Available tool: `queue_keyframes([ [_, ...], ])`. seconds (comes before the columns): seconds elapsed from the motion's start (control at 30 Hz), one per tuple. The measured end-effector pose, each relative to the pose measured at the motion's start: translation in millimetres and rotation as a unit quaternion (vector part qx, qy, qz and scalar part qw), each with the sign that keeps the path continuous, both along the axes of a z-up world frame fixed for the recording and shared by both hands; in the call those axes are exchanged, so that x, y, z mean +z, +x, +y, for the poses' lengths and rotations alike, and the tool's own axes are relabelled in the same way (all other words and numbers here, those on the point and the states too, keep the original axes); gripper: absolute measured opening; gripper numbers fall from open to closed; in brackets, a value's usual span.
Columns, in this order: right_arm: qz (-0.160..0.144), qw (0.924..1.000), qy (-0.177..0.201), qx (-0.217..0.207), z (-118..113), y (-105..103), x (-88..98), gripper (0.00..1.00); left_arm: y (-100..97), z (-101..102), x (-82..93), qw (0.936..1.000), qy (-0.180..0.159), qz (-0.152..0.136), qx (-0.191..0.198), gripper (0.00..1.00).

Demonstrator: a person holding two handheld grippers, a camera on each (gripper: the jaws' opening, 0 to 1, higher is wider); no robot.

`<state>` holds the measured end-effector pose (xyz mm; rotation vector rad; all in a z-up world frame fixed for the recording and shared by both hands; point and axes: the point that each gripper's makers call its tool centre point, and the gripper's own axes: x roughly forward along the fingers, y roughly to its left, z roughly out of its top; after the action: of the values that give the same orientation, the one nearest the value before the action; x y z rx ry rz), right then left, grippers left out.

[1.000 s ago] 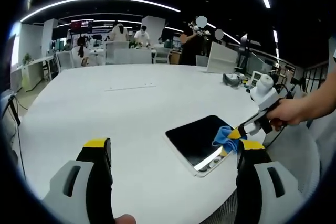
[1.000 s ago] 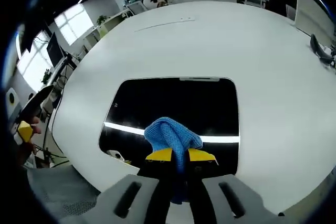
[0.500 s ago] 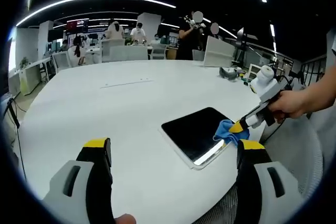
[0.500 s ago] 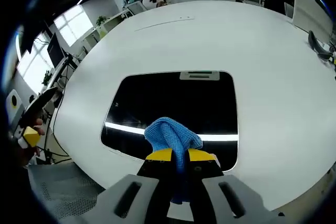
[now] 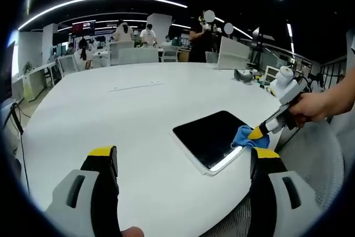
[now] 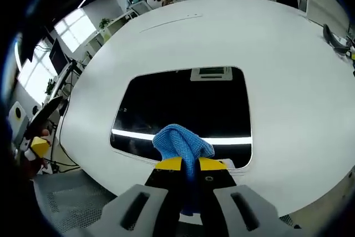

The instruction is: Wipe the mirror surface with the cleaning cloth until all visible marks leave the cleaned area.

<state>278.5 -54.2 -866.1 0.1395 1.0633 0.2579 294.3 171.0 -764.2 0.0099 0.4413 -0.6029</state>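
A dark rectangular mirror (image 6: 186, 109) lies flat near the edge of the round white table (image 6: 222, 31); it reflects a bright ceiling light strip. My right gripper (image 6: 189, 163) is shut on a blue cleaning cloth (image 6: 182, 144), which rests on the mirror's near edge. In the left gripper view the mirror (image 5: 209, 137) sits right of centre, with the right gripper (image 5: 260, 132), held by a hand, pressing the blue cloth (image 5: 244, 136) on its right corner. My left gripper (image 5: 183, 162) is open above the table edge, holding nothing.
The white table (image 5: 111, 120) stretches far behind the mirror. A headset-like object (image 5: 242, 74) and small items lie at the far right edge. Desks, chairs and people stand in the background. A mesh chair seat (image 6: 66, 203) lies below the table edge.
The right gripper with the cloth has drawn back toward the mirror's near edge. The left gripper view shifted slightly; the left gripper stays open.
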Motion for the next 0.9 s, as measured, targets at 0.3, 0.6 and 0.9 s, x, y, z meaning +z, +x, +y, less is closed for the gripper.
queue_keyframes([
  [0.3,-0.001,1.0000,0.001,0.005,0,-2,-0.1,0.03,-3.6,-4,0.2,1.0000,-0.002,0.000,-0.002,0.99],
  [0.6,0.000,1.0000,0.007,-0.001,-4,-4,0.4,0.03,-6.0,-1,0.8,1.0000,-0.004,0.000,0.002,0.99],
  [0.9,0.008,0.9998,0.013,-0.014,-14,-4,0.5,0.03,-5.4,2,-0.3,0.9997,-0.014,0.001,0.019,0.99],
])
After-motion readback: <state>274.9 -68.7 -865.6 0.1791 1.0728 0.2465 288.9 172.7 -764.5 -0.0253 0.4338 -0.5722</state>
